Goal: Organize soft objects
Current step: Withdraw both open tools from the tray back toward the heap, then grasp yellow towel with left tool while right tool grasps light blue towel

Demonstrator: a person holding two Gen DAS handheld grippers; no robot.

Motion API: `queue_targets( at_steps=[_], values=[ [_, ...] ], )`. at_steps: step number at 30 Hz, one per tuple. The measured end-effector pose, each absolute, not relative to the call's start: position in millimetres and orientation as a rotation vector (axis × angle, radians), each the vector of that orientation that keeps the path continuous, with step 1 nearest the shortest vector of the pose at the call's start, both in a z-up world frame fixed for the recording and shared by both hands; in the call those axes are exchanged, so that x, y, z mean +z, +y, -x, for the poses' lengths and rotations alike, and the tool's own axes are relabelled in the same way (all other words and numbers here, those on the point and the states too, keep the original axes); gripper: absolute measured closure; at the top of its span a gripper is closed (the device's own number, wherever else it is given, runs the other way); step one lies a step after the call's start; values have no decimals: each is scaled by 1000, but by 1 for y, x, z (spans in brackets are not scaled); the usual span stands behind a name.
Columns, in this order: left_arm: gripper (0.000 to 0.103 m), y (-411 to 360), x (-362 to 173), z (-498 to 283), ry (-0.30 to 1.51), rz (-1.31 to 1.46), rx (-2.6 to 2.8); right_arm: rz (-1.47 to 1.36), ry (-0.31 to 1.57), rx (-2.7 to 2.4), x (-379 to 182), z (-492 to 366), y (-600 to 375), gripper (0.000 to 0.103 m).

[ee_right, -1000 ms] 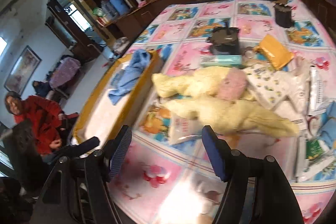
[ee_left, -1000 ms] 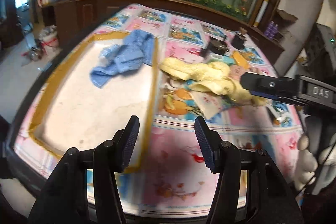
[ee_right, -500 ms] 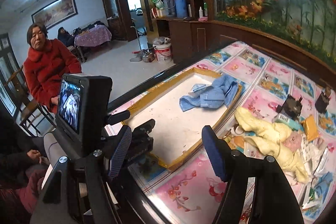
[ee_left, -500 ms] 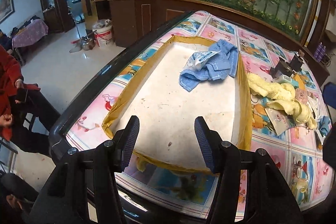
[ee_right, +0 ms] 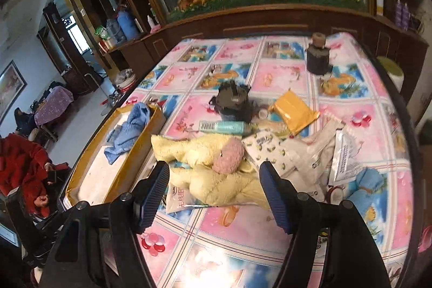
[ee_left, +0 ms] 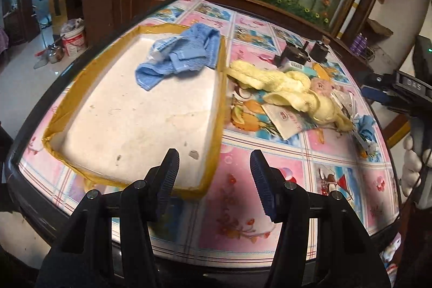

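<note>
A shallow white tray with a yellow taped rim [ee_left: 220,88] [ee_right: 140,150] lies on the left of the table, with a crumpled blue towel [ee_left: 181,56] [ee_right: 129,131] at its far end. Right of the tray sprawls a yellow plush cloth [ee_left: 291,88] [ee_right: 216,174], and a small pink soft thing [ee_left: 320,85] [ee_right: 228,154] rests on it. My left gripper [ee_left: 214,176] hovers open and empty over the tray's near right corner. My right gripper [ee_right: 214,192] stands open just short of the yellow cloth, gripping nothing; its body shows at the right edge of the left wrist view.
Packets and wrappers [ee_right: 343,153], a yellow pouch [ee_right: 294,114], a teal tube [ee_right: 225,127] and a small blue cloth [ee_right: 363,188] lie right of the plush. Two dark jars [ee_right: 233,101] [ee_right: 318,56] stand farther back. A person in red [ee_right: 21,166] sits left of the table.
Both views swung far left toward the room half a second ago and have come back onto the table. The right gripper now looks closely at the yellow cloth. Both stayed open and empty.
</note>
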State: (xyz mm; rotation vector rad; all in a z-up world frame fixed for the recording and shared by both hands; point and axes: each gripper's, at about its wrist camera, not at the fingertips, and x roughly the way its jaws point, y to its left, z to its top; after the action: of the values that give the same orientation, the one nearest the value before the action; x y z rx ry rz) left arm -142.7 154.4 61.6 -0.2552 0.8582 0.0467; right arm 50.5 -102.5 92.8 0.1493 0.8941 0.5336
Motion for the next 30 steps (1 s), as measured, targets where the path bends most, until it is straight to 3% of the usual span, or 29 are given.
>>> queue_targets(
  at_steps=[6, 11, 16, 25, 30],
  values=[
    [48, 153, 65, 144, 850, 248, 27, -240, 996, 600, 48, -75, -80, 34],
    [48, 157, 63, 141, 847, 245, 5, -412, 1115, 967, 46, -26, -61, 33],
    [47, 132, 55, 132, 872, 185, -55, -229, 963, 777, 66, 5, -96, 33],
    [47, 115, 62, 124, 869, 236, -136, -321, 930, 536, 51, 3, -200, 33],
    [45, 105, 45, 118, 864, -16, 47, -311, 956, 601, 47, 4, -182, 33]
  ],
)
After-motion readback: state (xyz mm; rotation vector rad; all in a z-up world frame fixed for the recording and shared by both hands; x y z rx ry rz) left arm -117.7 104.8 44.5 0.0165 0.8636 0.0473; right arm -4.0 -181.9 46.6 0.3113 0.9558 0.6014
